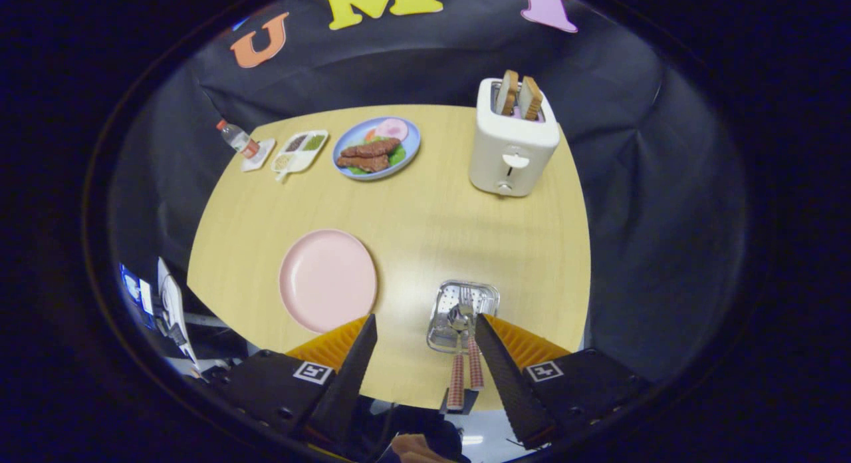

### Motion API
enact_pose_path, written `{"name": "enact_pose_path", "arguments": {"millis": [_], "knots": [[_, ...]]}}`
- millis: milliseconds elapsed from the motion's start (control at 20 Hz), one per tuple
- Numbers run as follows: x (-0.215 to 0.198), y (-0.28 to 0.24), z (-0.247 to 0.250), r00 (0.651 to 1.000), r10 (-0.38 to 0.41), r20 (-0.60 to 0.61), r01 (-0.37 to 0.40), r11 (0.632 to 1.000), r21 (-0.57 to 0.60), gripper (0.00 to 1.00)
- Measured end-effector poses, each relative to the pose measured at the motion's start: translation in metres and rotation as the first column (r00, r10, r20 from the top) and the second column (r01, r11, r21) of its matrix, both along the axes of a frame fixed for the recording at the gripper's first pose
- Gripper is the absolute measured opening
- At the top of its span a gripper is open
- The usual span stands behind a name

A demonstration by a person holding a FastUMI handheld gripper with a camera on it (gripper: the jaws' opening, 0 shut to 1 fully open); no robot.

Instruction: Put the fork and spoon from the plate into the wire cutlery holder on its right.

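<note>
The pink plate (327,279) lies bare on the wooden table (425,203), just ahead of my left finger. To its right stands the metal cutlery holder (462,313), close to my right finger. The fork (475,356) and the spoon (456,370) stand inside it, heads down, and their red-checked handles stick out toward me between my fingers. My gripper (425,326) hangs above the table's near edge, open, with nothing between its fingers (352,370).
A white toaster (510,144) with two bread slices stands at the far right of the table. A blue plate of food (376,148), a small divided tray (300,150) and a bottle (237,138) sit along the far left edge.
</note>
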State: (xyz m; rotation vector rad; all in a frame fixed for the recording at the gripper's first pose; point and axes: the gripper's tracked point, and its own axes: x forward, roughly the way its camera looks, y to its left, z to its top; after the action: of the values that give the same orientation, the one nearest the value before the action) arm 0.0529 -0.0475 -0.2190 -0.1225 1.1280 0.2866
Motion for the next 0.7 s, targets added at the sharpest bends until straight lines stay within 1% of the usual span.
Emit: {"name": "enact_pose_path", "arguments": {"millis": [100, 150, 250, 300, 400, 500, 550, 650, 700], "knots": [[0.001, 0.008, 0.021, 0.996, -0.030, 0.088, 0.028, 0.999, 0.023, 0.92], [0.002, 0.011, 0.034, 0.988, -0.046, 0.146, 0.042, 0.999, 0.030, 0.92], [0.002, 0.015, 0.061, 0.960, -0.072, 0.269, 0.062, 0.997, 0.045, 0.94], [0.000, 0.019, 0.076, 0.942, -0.084, 0.324, 0.069, 0.996, 0.058, 0.96], [-0.006, 0.032, 0.101, 0.903, -0.115, 0.414, 0.085, 0.992, 0.090, 0.97], [-0.015, 0.045, 0.124, 0.866, -0.155, 0.476, 0.097, 0.985, 0.145, 0.97], [-0.019, 0.049, 0.135, 0.840, -0.174, 0.513, 0.101, 0.981, 0.167, 0.97], [-0.022, 0.055, 0.161, 0.774, -0.194, 0.603, 0.090, 0.976, 0.198, 0.97], [-0.026, 0.059, 0.177, 0.733, -0.203, 0.649, 0.087, 0.975, 0.206, 0.97]]}}
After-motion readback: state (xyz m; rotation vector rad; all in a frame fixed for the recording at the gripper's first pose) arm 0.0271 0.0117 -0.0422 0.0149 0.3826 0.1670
